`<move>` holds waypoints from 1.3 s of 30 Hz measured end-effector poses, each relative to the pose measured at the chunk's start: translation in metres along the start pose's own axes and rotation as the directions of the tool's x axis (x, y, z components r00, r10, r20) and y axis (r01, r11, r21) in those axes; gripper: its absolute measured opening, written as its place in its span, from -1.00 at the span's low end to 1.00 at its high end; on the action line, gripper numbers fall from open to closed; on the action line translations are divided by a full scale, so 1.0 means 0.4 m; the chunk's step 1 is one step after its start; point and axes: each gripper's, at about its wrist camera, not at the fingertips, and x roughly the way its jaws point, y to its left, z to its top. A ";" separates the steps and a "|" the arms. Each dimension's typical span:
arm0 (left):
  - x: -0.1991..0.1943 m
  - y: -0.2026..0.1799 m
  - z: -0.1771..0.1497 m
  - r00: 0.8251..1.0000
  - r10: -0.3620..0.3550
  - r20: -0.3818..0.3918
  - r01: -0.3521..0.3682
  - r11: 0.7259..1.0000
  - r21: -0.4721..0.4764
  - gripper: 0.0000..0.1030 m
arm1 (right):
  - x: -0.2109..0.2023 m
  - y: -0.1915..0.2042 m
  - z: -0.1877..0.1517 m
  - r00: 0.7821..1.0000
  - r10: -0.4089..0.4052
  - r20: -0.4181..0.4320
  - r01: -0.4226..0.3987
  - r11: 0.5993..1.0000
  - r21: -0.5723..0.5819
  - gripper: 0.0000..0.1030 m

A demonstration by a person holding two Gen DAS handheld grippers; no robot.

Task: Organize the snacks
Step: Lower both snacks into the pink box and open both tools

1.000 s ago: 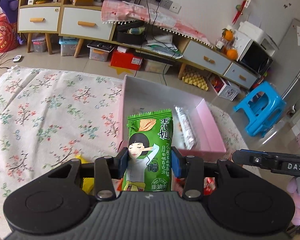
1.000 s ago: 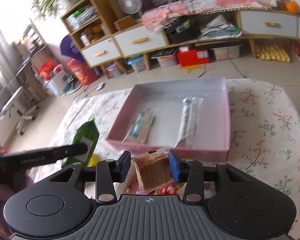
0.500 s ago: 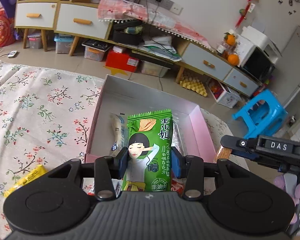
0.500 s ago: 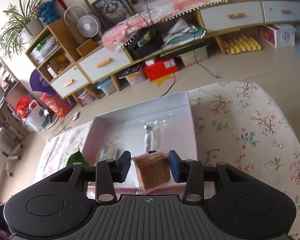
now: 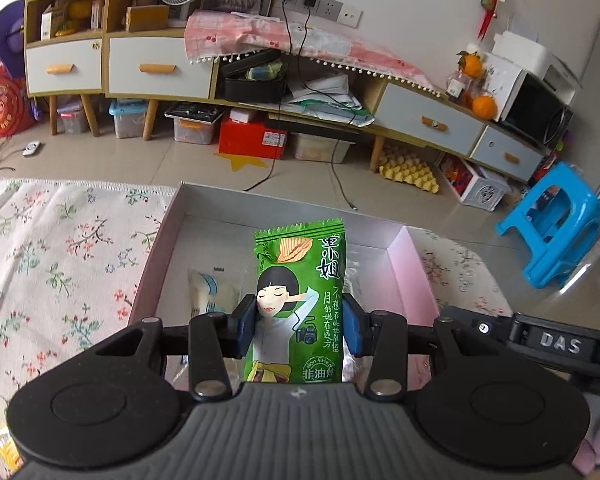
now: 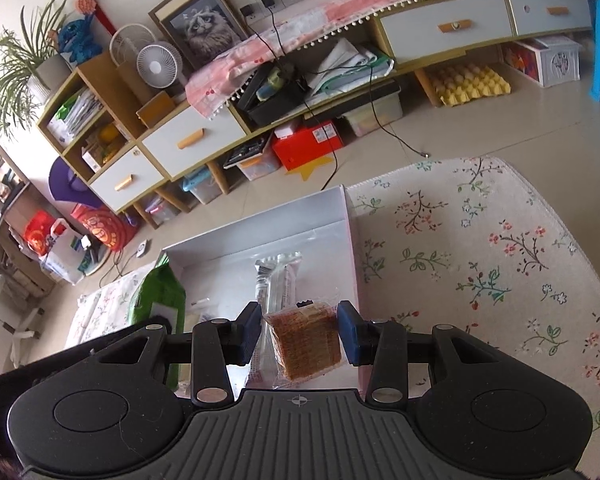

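My left gripper (image 5: 300, 328) is shut on a green snack packet (image 5: 300, 300) and holds it upright over the pink box (image 5: 414, 268). My right gripper (image 6: 300, 332) is shut on a clear-wrapped brown cracker pack (image 6: 306, 340), over the same box (image 6: 350, 240) near its right wall. Inside the box lie a white and blue packet (image 5: 212, 292) and a silver wrapped bar (image 6: 278, 280). The green packet also shows in the right wrist view (image 6: 160, 296), at the left. The right gripper's body (image 5: 540, 340) shows at the right of the left wrist view.
The box sits on a floral tablecloth (image 5: 60, 264), (image 6: 480, 264). A yellow packet (image 5: 4, 446) lies on the cloth at the lower left. A cabinet (image 5: 160, 64), storage bins and a blue stool (image 5: 556, 232) stand beyond the table.
Both grippers have moved forward with their snacks, from in front of the box's near wall to over its inside. Both stay shut on their packets.
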 end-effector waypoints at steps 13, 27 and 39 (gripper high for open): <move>0.062 -0.025 -0.015 0.997 0.073 -0.036 -0.070 0.993 0.094 -0.22 | 0.026 -0.021 -0.008 0.999 0.033 -0.034 -0.032 0.999 0.011 -0.22; 0.051 -0.039 -0.020 0.997 0.075 0.001 -0.074 0.989 0.128 0.26 | 0.011 -0.015 0.001 0.998 0.057 -0.018 -0.056 0.998 0.024 0.33; -0.035 0.003 -0.039 0.999 0.039 -0.020 -0.036 0.991 0.126 0.64 | -0.049 0.024 -0.005 0.998 0.047 -0.034 -0.048 0.998 -0.032 0.56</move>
